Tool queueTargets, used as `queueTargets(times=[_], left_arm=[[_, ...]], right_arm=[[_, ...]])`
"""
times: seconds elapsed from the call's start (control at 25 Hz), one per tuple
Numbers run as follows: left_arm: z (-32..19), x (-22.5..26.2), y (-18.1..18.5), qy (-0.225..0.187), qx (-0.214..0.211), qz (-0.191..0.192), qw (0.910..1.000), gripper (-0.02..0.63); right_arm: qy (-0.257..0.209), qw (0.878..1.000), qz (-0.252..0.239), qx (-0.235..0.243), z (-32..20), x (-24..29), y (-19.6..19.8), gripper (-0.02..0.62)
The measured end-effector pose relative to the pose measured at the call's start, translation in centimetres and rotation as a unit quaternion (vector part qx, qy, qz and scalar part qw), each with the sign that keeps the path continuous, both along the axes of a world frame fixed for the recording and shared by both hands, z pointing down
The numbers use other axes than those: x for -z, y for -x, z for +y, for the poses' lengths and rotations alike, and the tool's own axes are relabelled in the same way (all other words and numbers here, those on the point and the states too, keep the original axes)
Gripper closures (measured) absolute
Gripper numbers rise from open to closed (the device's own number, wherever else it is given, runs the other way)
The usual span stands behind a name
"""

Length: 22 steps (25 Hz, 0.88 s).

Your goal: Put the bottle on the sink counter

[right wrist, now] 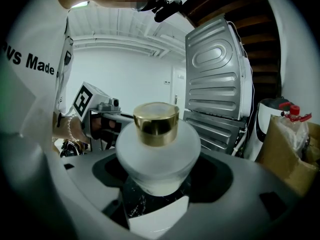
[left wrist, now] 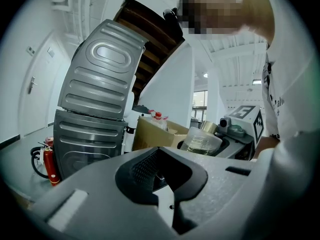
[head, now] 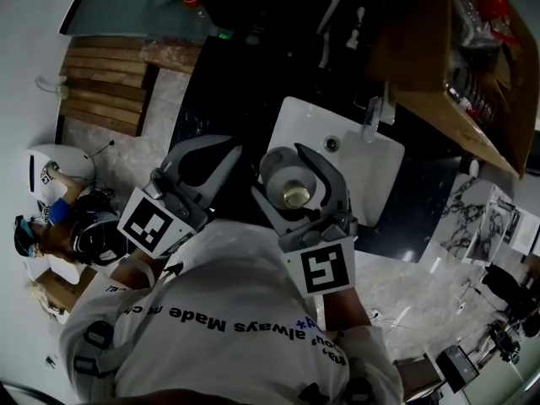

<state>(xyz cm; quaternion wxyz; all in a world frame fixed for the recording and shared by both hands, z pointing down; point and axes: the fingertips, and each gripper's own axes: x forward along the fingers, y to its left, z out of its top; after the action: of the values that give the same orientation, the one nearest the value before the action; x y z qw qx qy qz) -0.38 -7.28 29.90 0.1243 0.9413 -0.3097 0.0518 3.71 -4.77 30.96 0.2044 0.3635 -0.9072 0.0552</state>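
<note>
Bottle point(right wrist: 157, 156) (gold-capped) clamped between right gripper point(head: 294, 175) jaws.

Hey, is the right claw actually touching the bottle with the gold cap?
Touching. The right gripper view shows the right claw closed on the bottle, pressing its frosted body from both sides with no gap.

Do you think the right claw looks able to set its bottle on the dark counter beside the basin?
Probably yes: the right claw holding the bottle hovers over the basin rim, bare counter alongside.
</note>
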Motion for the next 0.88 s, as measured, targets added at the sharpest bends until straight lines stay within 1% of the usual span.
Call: queueTargets(times=[0.28, 0.4, 0.64, 0.88], left_arm=[[-3.1, -2.6, 1.2, -0.006, 0.016, -0.016, 0.9997, 0.603], [-4.8, -3.8, 1.5, -0.008, 0.020, -0.016, 0.9996, 0.603], [-7.7, -6.3, 1.1, -0.010, 0.008, -0.021, 0.9997, 0.601], [-9.5, -9.8, 0.6, 0.010, -0.006, -0.037, 0.9992, 0.603]], right_arm=[[-0.003, 1.000, 0.008, -0.002, -3.2, -2.4, -0.1, 0.259], [0.001, 1.000, 0.013, -0.003, -4.9, -4.1, 0.1, 0.259], [0.018, 1.000, 0.016, -0.014, -8.6, -7.8, 0.4, 0.259], [0.031, 0.999, 0.023, -0.020, -11.6, -11.1, 0.6, 0.259]])
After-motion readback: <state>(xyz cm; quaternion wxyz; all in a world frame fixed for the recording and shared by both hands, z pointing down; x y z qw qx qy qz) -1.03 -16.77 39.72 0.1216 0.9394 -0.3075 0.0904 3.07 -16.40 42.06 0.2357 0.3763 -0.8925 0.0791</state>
